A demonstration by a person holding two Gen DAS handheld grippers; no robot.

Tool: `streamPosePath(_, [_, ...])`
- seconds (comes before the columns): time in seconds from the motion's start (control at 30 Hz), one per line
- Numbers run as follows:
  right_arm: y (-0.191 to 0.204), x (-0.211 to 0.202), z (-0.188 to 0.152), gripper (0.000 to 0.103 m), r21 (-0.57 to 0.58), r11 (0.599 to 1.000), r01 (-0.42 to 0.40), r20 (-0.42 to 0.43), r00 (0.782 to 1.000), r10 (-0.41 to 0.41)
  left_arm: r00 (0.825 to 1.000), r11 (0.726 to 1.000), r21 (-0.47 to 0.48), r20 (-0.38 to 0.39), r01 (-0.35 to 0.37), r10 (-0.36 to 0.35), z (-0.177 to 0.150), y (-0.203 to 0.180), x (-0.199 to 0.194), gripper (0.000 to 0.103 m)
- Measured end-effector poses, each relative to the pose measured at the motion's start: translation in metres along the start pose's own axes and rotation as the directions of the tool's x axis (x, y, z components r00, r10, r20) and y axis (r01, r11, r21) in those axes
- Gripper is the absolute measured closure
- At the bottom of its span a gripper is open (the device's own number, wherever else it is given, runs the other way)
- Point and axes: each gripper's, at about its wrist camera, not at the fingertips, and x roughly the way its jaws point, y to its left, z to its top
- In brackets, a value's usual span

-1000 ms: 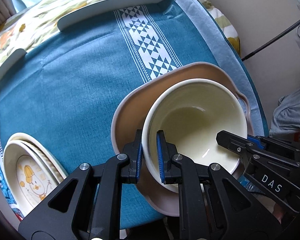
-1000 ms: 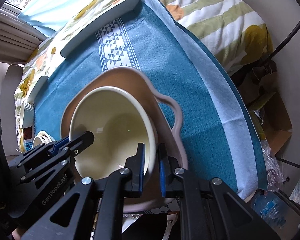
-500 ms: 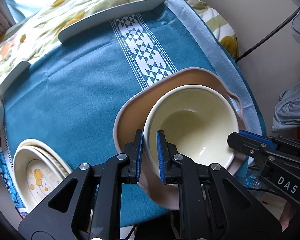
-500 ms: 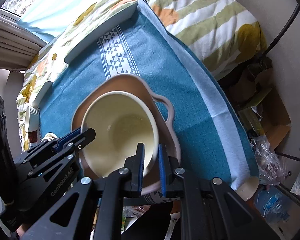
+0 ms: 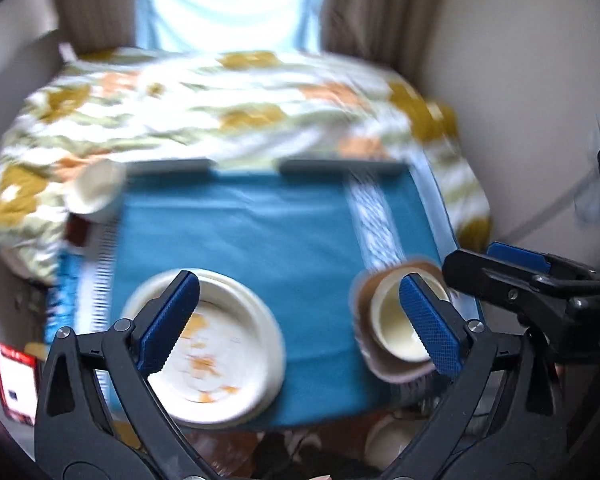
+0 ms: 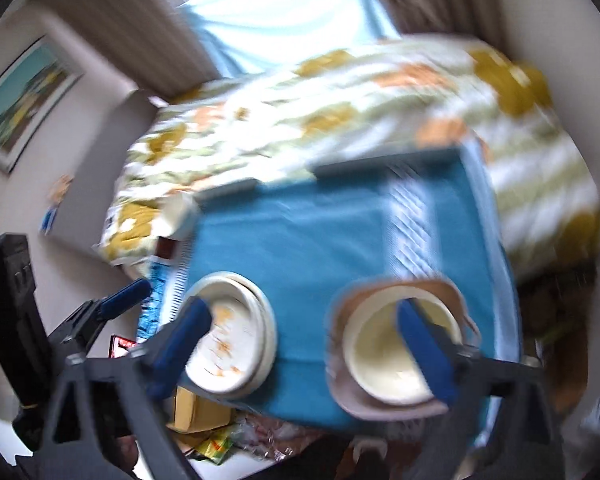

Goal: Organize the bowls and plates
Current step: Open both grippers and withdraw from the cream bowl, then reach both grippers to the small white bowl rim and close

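The blue cloth (image 5: 260,232) spreads beyond both sets of jaws, keeping the crockery together. The stacked white plates (image 5: 220,344) lie behind the left gripper (image 5: 300,320)'s left pad, the cream bowl (image 5: 396,328) nested in the tan dish (image 5: 384,372) behind its right pad. Both the left gripper and the right gripper (image 6: 308,344) are spread wide and empty, likely because each pile is already grouped.

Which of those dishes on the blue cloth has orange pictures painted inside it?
The top plate of the white plate stack on the left: blurred orange marks inside. The cream bowl, nested in the tan handled dish on the right, is plain.
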Motion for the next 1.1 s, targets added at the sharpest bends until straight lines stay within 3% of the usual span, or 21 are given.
streamPosePath(0.13, [0.048, 0.023, 0.027, 0.001, -0.128, 0.989, -0.072, -0.007, 0.997, 0.071, 0.993, 0.988, -0.116, 0.040, -0.106, 0.112, 0.011, 0.059, -0.028, 0.003])
streamPosePath(0.33, [0.113, 0.076, 0.075, 0.000, -0.208, 0.963, -0.169, -0.054, 0.985, 0.161, 0.970, 0.930, -0.296, 0.045, -0.217, 0.240, 0.024, 0.168, -0.045, 0.003])
streamPosePath(0.47, [0.156, 0.124, 0.104, 0.000, -0.267, 0.951, -0.159, -0.096, 0.986, 0.138, 0.972, 0.902, -0.381, 0.039, -0.202, 0.234, 0.034, 0.223, -0.036, 0.003])
streamPosePath(0.6, [0.185, 0.181, 0.133, 0.000, -0.315, 0.945, -0.087, -0.140, 0.989, 0.044, 0.978, 0.883, -0.433, 0.013, -0.181, 0.207, 0.044, 0.271, -0.008, 0.003])
streamPosePath(0.73, [0.189, 0.255, 0.155, 0.000, -0.284, 0.954, -0.099, -0.259, 0.965, 0.023, 0.988, 0.852, -0.502, -0.038, -0.148, 0.150, 0.053, 0.313, 0.043, 0.005])
streamPosePath(0.8, [0.189, 0.287, 0.157, 0.001, -0.267, 0.958, -0.104, -0.313, 0.950, 0.016, 0.992, 0.840, -0.528, -0.061, -0.126, 0.111, 0.055, 0.328, 0.070, 0.012])
streamPosePath(0.9, [0.185, 0.336, 0.155, 0.016, -0.252, 0.961, -0.114, -0.389, 0.921, 0.007, 0.991, 0.828, -0.546, -0.112, -0.124, 0.075, 0.056, 0.347, 0.110, 0.028])
streamPosePath(0.97, [0.184, 0.363, 0.151, 0.034, -0.235, 0.963, -0.131, -0.433, 0.901, 0.017, 0.989, 0.821, -0.558, -0.144, -0.119, 0.046, 0.056, 0.357, 0.137, 0.034])
streamPosePath(1.03, [0.184, 0.386, 0.148, 0.043, -0.228, 0.963, -0.143, -0.463, 0.886, 0.022, 0.985, 0.818, -0.561, -0.171, -0.127, 0.036, 0.057, 0.364, 0.162, 0.041])
streamPosePath(1.1, [0.186, 0.402, 0.147, 0.049, -0.228, 0.962, -0.148, -0.478, 0.878, 0.022, 0.982, 0.816, -0.563, -0.186, -0.126, 0.024, 0.057, 0.372, 0.180, 0.055])
